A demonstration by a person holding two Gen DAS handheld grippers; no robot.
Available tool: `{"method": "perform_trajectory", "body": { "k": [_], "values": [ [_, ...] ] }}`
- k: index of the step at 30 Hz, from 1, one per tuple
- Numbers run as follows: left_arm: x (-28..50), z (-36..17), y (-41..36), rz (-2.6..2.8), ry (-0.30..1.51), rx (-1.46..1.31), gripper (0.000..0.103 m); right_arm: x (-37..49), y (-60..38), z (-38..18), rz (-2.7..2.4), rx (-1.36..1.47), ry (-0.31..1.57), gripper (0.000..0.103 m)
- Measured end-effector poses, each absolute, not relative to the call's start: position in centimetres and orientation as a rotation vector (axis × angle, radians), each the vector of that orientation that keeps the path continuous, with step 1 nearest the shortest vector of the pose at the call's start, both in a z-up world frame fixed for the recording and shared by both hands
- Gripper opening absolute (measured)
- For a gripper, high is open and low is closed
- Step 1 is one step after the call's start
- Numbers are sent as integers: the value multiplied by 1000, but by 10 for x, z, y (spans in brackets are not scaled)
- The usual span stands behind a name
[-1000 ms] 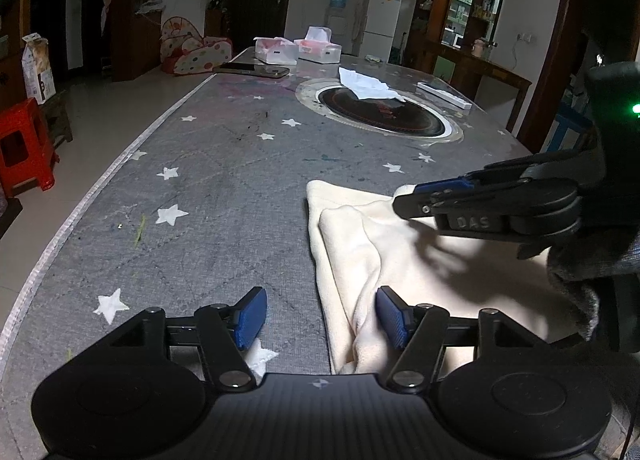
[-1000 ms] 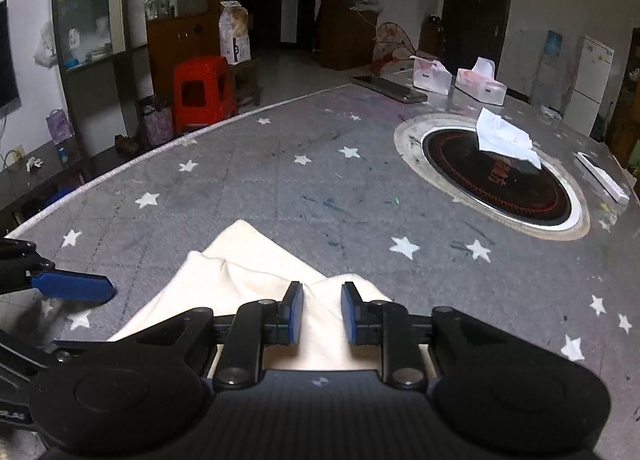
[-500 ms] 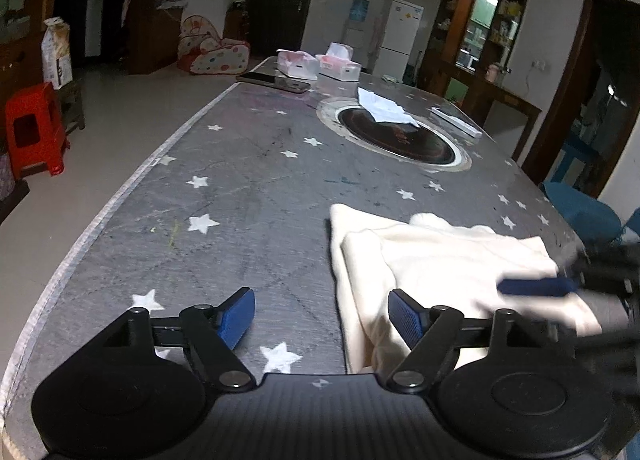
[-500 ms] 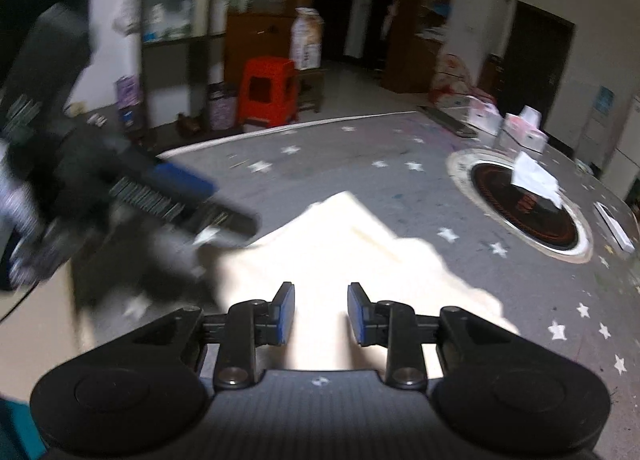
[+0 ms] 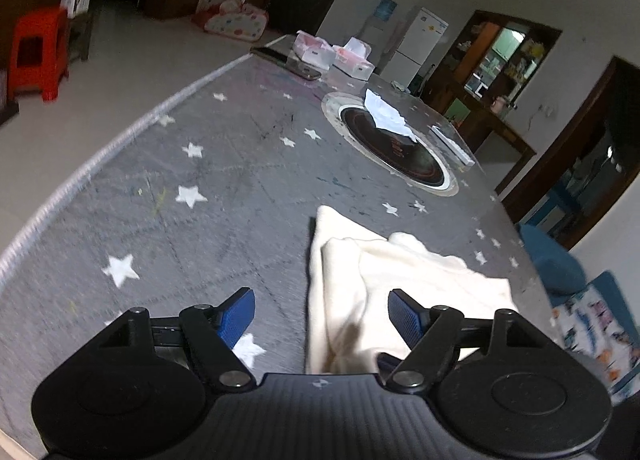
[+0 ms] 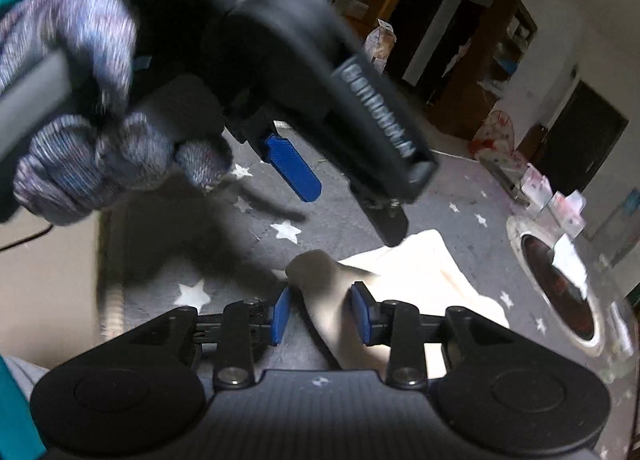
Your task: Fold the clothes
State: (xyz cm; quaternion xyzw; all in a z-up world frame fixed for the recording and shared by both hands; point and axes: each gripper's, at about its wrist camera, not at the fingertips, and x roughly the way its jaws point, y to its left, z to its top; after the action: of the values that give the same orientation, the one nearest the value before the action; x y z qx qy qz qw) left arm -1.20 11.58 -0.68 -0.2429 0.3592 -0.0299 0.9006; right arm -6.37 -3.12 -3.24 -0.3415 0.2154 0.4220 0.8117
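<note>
No legible text anywhere; embossed lettering on the left gripper (image 6: 352, 164) blurred.

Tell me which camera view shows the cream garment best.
The left wrist view: the cream garment lies folded on the grey star-patterned table cover, most of its outline visible. In the right wrist view, the garment is overexposed, partly hidden by the left claw and its shadow.
</note>
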Motion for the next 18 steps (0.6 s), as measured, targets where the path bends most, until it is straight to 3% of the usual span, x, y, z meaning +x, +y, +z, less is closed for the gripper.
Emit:
{"method": "perform_trajectory", "body": {
  "k": [5, 18],
  "values": [
    [-10, -12, 118, -72, 759, -587, 76, -64, -34, -30, 875, -696, 448, 13],
    [6, -32, 115, -127, 835, -841, 75, -63, -64, 3, 879, -503, 453, 6]
  ]
}}
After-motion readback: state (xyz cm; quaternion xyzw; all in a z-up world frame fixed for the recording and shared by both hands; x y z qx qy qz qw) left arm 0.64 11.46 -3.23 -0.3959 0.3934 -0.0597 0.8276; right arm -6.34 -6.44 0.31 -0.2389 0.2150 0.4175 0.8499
